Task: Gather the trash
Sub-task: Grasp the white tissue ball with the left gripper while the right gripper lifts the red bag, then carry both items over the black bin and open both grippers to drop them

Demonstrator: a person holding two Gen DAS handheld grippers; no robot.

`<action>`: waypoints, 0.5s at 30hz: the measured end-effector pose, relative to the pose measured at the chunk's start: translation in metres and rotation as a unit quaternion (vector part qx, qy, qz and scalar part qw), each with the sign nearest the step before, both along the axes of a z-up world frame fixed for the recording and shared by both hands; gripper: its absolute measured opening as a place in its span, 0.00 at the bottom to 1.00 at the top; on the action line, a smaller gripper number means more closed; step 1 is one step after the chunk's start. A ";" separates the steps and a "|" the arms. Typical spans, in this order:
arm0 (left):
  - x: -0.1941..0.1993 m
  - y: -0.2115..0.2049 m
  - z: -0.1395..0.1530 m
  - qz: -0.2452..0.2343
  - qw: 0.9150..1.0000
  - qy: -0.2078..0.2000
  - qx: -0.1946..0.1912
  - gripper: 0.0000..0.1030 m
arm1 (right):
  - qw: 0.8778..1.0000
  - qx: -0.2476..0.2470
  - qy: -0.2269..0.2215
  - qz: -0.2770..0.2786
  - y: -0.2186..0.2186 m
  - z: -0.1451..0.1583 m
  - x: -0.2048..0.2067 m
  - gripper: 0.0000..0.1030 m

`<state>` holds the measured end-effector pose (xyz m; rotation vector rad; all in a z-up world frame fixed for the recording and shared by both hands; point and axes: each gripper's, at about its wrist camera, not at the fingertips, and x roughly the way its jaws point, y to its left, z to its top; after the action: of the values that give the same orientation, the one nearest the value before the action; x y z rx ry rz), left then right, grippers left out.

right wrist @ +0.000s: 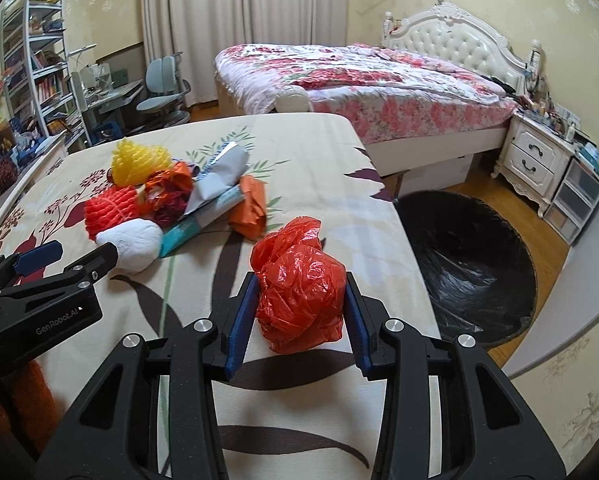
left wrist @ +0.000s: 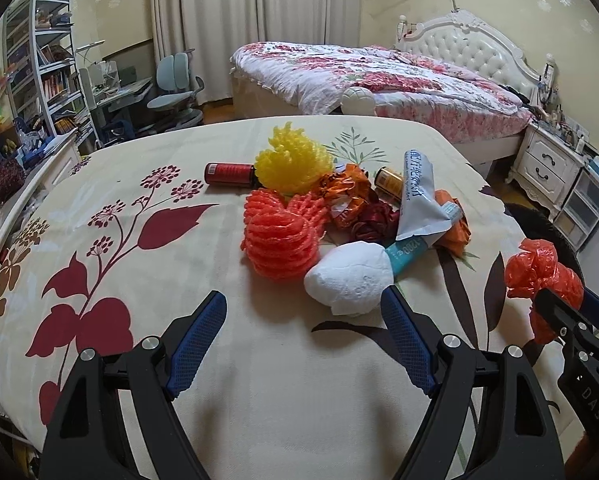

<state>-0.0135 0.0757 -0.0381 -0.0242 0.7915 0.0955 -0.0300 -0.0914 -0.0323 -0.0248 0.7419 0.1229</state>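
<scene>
Bin (right wrist: 471, 264), black-lined, sits on the floor just right of the tabletop (right wrist: 299, 152) edge, so my right gripper (right wrist: 299, 300), clenched on the crumpled red bag (right wrist: 299, 280), is the nearer one. My left gripper (left wrist: 303, 312) hangs released, the white tissue wad (left wrist: 347, 276) touching its right finger, farther from the bin.

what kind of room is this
A bedroom, most likely a lived-in home one: a bed with a tufted white headboard, a white nightstand beside it, and a desk chair by a bookshelf.
</scene>
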 end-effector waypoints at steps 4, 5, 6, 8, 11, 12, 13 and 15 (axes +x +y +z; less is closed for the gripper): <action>0.009 -0.011 -0.005 0.000 1.000 0.009 0.002 0.77 | 1.000 0.009 0.001 -0.010 -0.009 -0.002 0.002 0.39; 0.010 -0.013 -0.006 0.000 1.000 0.010 0.001 0.77 | 1.000 0.012 0.002 -0.012 -0.011 -0.003 0.002 0.39; 0.011 -0.014 -0.006 0.000 1.000 0.012 0.000 0.77 | 1.000 0.013 0.002 -0.013 -0.013 -0.004 0.002 0.39; 0.015 -0.017 -0.009 0.001 1.000 0.018 0.000 0.76 | 1.000 0.018 0.003 -0.016 -0.018 -0.005 0.004 0.39; 0.019 -0.020 -0.014 -0.003 1.000 0.029 -0.007 0.58 | 1.000 0.023 0.004 -0.020 -0.023 -0.007 0.004 0.39; 0.020 -0.020 -0.016 -0.005 0.999 0.033 -0.012 0.55 | 0.999 0.024 0.003 -0.021 -0.024 -0.008 0.003 0.39; 0.020 -0.019 -0.017 -0.007 0.999 0.035 -0.017 0.48 | 0.999 0.025 0.003 -0.021 -0.025 -0.008 0.004 0.39; 0.018 -0.020 -0.017 -0.009 0.999 0.030 -0.020 0.45 | 0.999 0.027 0.003 -0.023 -0.026 -0.008 0.004 0.39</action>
<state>0.0043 0.0562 -0.0550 -0.0517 0.8539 0.0637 -0.0263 -0.1171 -0.0405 0.0430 0.7451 0.0997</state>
